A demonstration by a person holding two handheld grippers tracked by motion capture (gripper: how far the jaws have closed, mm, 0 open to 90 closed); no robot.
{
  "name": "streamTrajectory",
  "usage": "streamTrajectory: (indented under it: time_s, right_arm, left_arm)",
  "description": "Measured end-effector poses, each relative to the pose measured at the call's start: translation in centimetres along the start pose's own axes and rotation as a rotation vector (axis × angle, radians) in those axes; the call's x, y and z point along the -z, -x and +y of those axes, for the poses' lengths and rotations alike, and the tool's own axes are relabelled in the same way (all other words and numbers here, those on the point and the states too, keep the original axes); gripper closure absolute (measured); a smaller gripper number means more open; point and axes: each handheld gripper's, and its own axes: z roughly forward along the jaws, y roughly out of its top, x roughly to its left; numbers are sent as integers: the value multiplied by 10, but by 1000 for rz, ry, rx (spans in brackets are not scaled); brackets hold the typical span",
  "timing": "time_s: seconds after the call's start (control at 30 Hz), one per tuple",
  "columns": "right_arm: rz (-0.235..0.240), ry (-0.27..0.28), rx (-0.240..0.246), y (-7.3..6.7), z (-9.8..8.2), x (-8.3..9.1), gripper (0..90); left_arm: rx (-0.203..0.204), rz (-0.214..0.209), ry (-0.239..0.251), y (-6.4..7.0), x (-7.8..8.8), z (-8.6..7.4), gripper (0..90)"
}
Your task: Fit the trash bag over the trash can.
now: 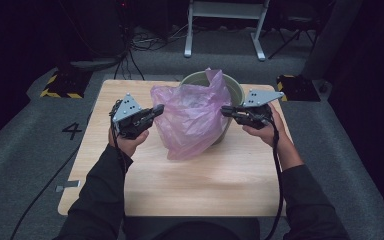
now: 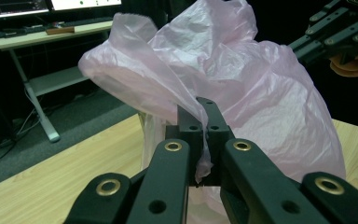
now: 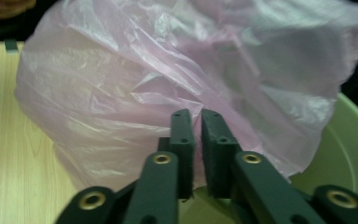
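Pink plastic bag (image 1: 192, 120) is billowing over the pale green bin (image 1: 236, 90) at the table's (image 1: 205, 185) twelve o'clock — thin, crinkly, translucent film. Left gripper (image 1: 156, 110) is pinching its edge at nine o'clock; right gripper (image 1: 226, 111) is clamping the film at three. Judging by this, the lining step is underway — next, spreading the mouth over the round rim.

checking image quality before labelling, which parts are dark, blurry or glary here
High view: tabletop evenly lit, surroundings nearly black, bag slightly soft. Left gripper view: sharp on the pinched film, monitors at top left blown out. Right gripper view: soft, close jaws blurred, green bucket out of focus, light sheen on the bag.
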Motion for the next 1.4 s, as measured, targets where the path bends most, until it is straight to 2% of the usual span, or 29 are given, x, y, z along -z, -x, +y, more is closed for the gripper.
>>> streamTrajectory:
  time_s: [0.13, 0.27, 0.33, 0.4, 0.53, 0.67, 0.73, 0.77, 0.83, 0.9, 1.0, 1.07, 1.2, 1.4]
  right_arm:
    - [-36, 31, -47, 9, 4, 1, 896]
    - [-73, 25, -107, 21, 10, -6, 898]
    - [-77, 15, -160, 30, 10, -12, 898]
    - [-97, -26, -191, 36, 10, -20, 898]
    - [-98, -126, -257, 47, 6, -37, 889]
    - [-66, -230, -280, 50, 1, -49, 833]
    - [-80, -241, -284, 50, 1, -50, 818]
    - [-83, -240, -292, 50, 0, -51, 790]
    - [-103, -232, -281, 50, 0, -50, 670]
    - [-114, -219, -290, 50, 0, -46, 607]
    - [-127, -163, -272, 49, 0, -35, 476]
    - [-136, -139, -268, 47, 1, -28, 420]
    - [-120, -57, -244, 35, 6, -8, 380]
    - [-42, 1, -152, -2, 23, 7, 349]
  left_arm:
    - [-9, 5, 3, -1, 0, 5, 897]
    - [-21, 15, 2, -3, -3, 12, 897]
    - [-19, 12, 1, -4, -7, 14, 896]
    - [-20, 6, -5, -4, -9, 14, 896]
    - [-29, -9, -16, -1, -15, 15, 897]
    - [-40, -15, -35, 1, -22, 15, 896]
    - [-40, -18, -44, 2, -26, 15, 896]
    - [-42, -22, -48, 2, -28, 16, 896]
    - [-45, -23, -52, 3, -31, 16, 896]
    - [-42, -20, -56, 3, -33, 16, 896]
    - [-34, -19, -61, 1, -35, 15, 896]
    - [-33, -14, -63, 1, -36, 14, 896]
    - [-34, -13, -63, 2, -37, 14, 896]
    - [-48, -13, -73, 7, -41, 14, 896]
